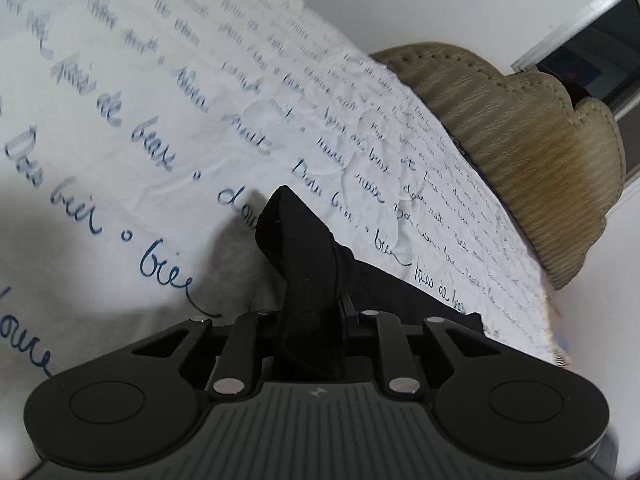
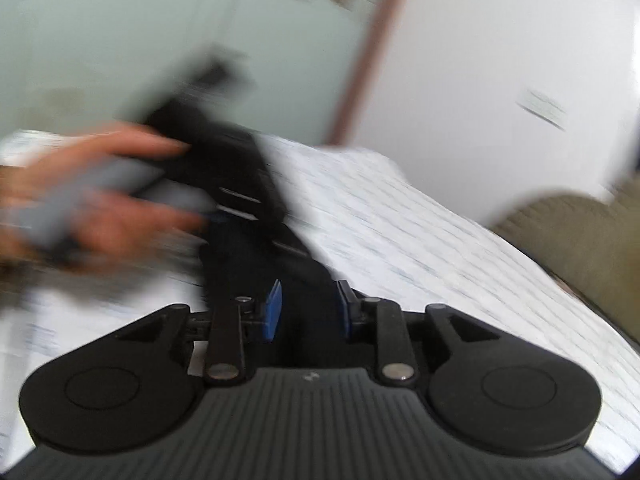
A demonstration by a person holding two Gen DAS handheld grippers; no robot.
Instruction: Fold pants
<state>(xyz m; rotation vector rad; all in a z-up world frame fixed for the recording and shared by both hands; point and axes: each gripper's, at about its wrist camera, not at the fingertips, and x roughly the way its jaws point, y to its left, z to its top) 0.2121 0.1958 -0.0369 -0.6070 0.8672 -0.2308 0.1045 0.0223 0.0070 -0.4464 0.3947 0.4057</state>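
Left wrist view: left gripper (image 1: 310,300) jaws pinch black pants (image 1: 304,248) above the bed sheet (image 1: 120,120), bare beyond; tan cushion (image 1: 520,152) borders it. Right gripper (image 2: 306,308) jaws straddle pants, contact blurred.

Right gripper (image 2: 306,306) sits at six o'clock, blue pads (image 2: 273,312) flanking black pants (image 2: 256,208) that run toward ten o'clock, where a blurred hand (image 2: 92,200) holds the left gripper (image 2: 208,92).

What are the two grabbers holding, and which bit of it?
Both hold the black pants. The left gripper pinches a bunched fold of them. The right gripper has cloth between its blue pads; which part is too blurred to tell.
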